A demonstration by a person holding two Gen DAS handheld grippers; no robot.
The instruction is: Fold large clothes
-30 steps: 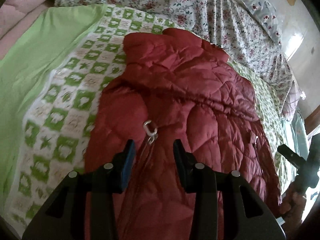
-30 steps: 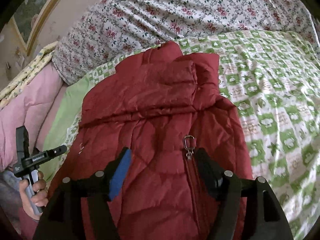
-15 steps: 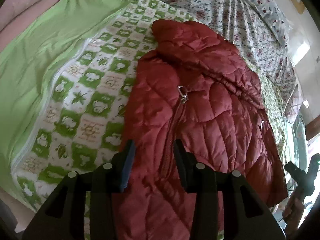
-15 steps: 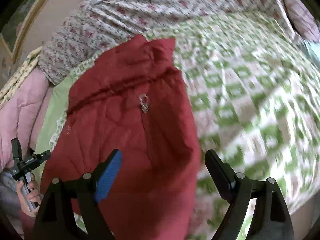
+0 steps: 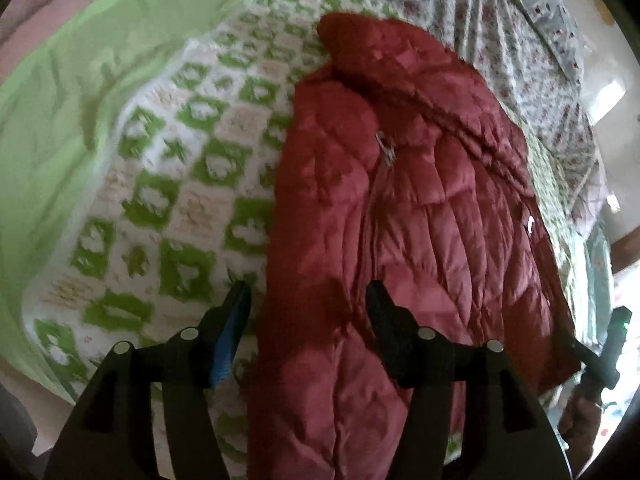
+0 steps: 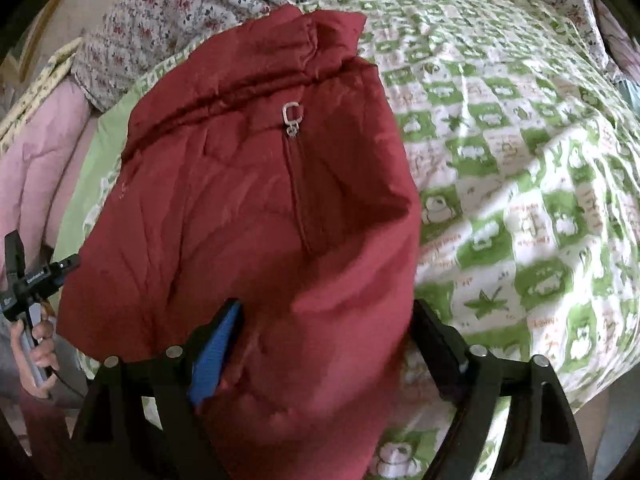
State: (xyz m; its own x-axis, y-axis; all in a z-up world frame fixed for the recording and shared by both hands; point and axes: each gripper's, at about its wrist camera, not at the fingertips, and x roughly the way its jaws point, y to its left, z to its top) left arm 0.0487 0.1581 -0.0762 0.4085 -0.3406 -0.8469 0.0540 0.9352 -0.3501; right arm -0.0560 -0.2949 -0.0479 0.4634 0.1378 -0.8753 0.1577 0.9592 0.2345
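A red quilted jacket (image 5: pixel 404 208) lay zipped on a green-checked blanket (image 5: pixel 168 184) spread over the bed, its collar toward a floral sheet (image 5: pixel 500 12) at the far side. The left gripper (image 5: pixel 306 296) hung over the jacket's near left edge, its jaws opening, one finger above the blanket, the other above the red cloth, neither pressing. The right gripper (image 6: pixel 324 320) straddled the jacket's opposite near edge, jaws closing but not yet pinching, the cloth bulging between them.

Only the left view showed the plain green sheet (image 5: pixel 60 92) beyond the blanket and a pale tag (image 5: pixel 531 224) on the jacket's side. Only the right view showed a pink quilt (image 6: pixel 44 152) and the hand (image 6: pixel 36 344) carrying the other gripper's handle.

Counted: one jacket, one zip pull (image 6: pixel 291 114), two grippers, one visible hand.

The jacket's hem ran out of frame beneath both grippers; its sleeves could not be made out. The blanket blurred in the left view.
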